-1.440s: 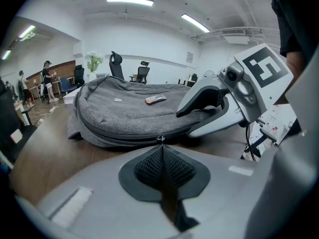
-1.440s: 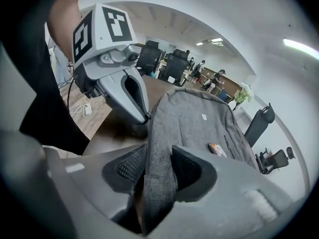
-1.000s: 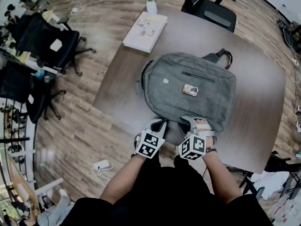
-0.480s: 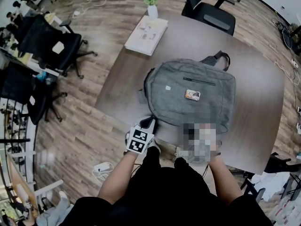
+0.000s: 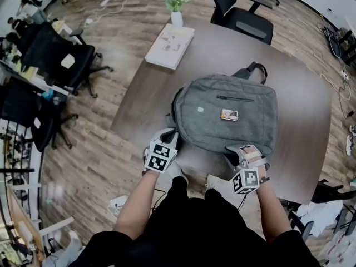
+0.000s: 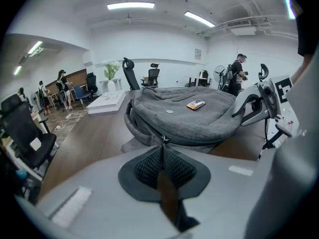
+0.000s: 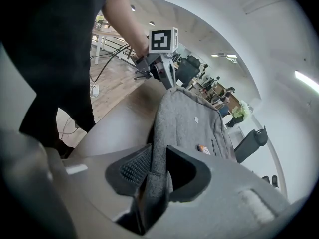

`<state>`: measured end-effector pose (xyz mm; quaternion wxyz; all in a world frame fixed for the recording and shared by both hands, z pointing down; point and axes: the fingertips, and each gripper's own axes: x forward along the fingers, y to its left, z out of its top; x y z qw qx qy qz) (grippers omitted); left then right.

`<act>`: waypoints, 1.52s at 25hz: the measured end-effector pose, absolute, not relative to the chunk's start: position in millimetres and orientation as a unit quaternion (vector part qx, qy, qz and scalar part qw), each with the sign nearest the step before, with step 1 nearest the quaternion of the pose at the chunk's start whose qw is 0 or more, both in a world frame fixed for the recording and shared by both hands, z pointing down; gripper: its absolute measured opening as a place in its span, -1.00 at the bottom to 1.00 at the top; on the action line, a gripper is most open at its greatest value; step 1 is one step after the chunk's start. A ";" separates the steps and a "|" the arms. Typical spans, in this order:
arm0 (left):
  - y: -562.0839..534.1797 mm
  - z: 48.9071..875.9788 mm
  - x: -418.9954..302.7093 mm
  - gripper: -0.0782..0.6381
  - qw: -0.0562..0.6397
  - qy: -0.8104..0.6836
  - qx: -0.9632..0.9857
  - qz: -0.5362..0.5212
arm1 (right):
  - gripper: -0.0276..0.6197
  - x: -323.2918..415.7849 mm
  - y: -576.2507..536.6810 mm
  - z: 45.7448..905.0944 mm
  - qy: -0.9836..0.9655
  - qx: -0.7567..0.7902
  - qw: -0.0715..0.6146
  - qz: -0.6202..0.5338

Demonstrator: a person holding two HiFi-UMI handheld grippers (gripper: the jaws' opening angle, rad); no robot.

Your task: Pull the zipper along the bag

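Bag of grey cloth lies flat on the brown table, stretching away in front of both claws, with its near edge at their tips. The left claw is at the near left corner of the bag; its two pads are pressed together on the small metal zipper pull, which pokes out just beyond their tips where the zipper line curves round the corner. The right claw is further along the same near edge, well apart from the left one, and is clamped on a fold of the bag's grey cloth, which fills the gap between its pads and runs back into the claw. Each claw is held in one of the person's hands, both pointing slantwise down at the table. On the bag's top face, ahead of the left claw and a little to its right, lies a small orange tag. Far beyond the left claw, by the table's far edge, are a white book and a vase of pale flowers. A black office chair stands past the table.
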<state>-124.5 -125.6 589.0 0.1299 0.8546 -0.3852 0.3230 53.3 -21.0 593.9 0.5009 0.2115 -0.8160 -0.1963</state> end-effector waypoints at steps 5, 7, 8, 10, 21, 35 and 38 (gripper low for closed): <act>-128.5 590.2 -107.7 -0.70 0.141 -0.371 0.861 0.316 | -0.60 81.0 -19.8 596.0 -0.812 0.190 0.503 -0.228; -121.8 590.2 -95.9 -0.70 0.142 -0.362 0.865 0.316 | -0.59 93.8 -18.4 599.1 -0.809 0.184 0.510 -0.225; -117.1 589.6 -90.1 -0.70 0.139 -0.357 0.867 0.320 | -0.57 99.2 -17.5 600.9 -0.809 0.184 0.515 -0.216; -108.2 587.3 -82.0 -0.71 0.130 -0.347 0.869 0.328 | -0.49 105.7 -14.8 602.0 -0.815 0.194 0.517 -0.177; -74.2 572.6 -59.7 -0.71 0.103 -0.304 0.883 0.343 | -0.31 14.7 -21.3 531.8 -0.911 0.322 0.235 0.104; -40.1 565.5 -37.8 -0.71 0.078 -0.259 0.888 0.372 | -0.58 -22.9 -22.8 557.2 -0.888 0.320 0.318 0.085; -39.5 569.5 -41.4 -0.71 0.096 -0.272 0.884 0.368 | -0.60 -21.1 -13.2 562.2 -0.881 0.312 0.352 0.052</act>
